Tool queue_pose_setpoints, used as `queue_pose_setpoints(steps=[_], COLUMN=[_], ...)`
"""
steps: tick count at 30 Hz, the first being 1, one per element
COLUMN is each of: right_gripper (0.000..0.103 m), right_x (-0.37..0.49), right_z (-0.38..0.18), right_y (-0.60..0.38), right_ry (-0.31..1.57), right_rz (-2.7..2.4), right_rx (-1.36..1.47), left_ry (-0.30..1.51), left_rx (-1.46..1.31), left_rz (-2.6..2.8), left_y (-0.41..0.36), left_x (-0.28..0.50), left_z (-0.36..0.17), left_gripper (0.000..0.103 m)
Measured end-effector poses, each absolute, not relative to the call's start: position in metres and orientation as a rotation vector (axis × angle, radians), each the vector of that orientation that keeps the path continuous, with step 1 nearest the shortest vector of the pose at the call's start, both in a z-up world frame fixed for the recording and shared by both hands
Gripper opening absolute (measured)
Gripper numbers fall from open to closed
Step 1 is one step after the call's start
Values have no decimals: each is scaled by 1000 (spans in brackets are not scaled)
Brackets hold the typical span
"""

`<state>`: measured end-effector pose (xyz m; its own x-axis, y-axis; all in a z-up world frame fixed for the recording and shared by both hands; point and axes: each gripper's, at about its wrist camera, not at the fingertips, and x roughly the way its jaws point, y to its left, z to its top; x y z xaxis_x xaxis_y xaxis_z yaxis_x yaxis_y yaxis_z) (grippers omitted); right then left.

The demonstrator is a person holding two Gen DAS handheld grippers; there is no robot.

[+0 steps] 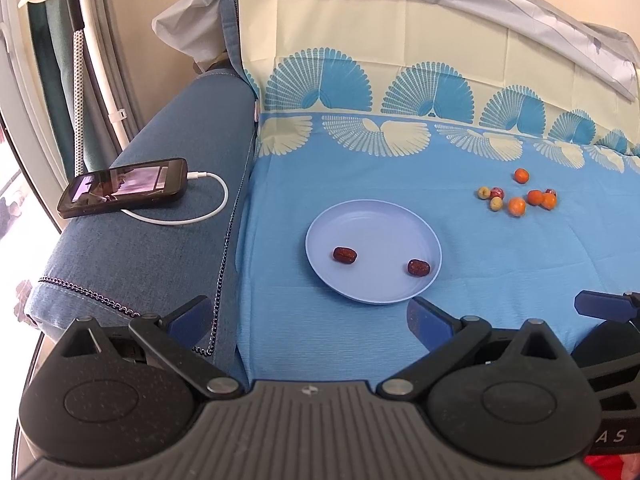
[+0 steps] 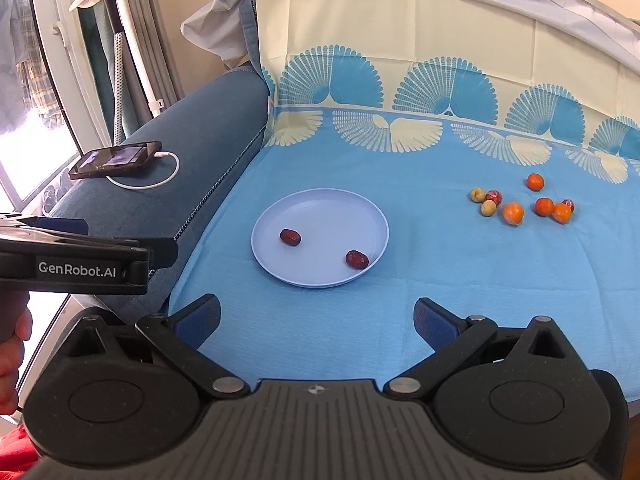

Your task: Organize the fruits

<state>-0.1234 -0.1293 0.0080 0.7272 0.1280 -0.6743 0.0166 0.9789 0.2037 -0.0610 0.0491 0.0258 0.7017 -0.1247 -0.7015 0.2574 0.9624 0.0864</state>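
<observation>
Right wrist view showed the loose fruits (image 2: 520, 204) clustered on the blue cloth (image 2: 440, 300), well apart from the plate (image 2: 320, 208) holding two dates. Both tongs (image 2: 316, 320) (image 1: 310, 320) were released, empty. I feared round fruits rolling away when pinched.

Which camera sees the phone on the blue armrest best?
The left wrist view: the phone looks bigger and nearer there, with its lit screen and white cable clear. The right wrist view shows the phone smaller, further off and at a flatter angle.
</observation>
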Motion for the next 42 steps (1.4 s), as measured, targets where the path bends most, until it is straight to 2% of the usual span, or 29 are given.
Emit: queue_pose_setpoints(steps=[42], right_gripper=[102], right_x=[-104], right_z=[-3], right_y=[-132], right_ry=[803], right_rz=[55], right_rx=[206], left_ry=[808], left_rx=[180], left_rz=[-205], left_y=[48], left_x=[-40], left_z=[14], left_gripper=[103])
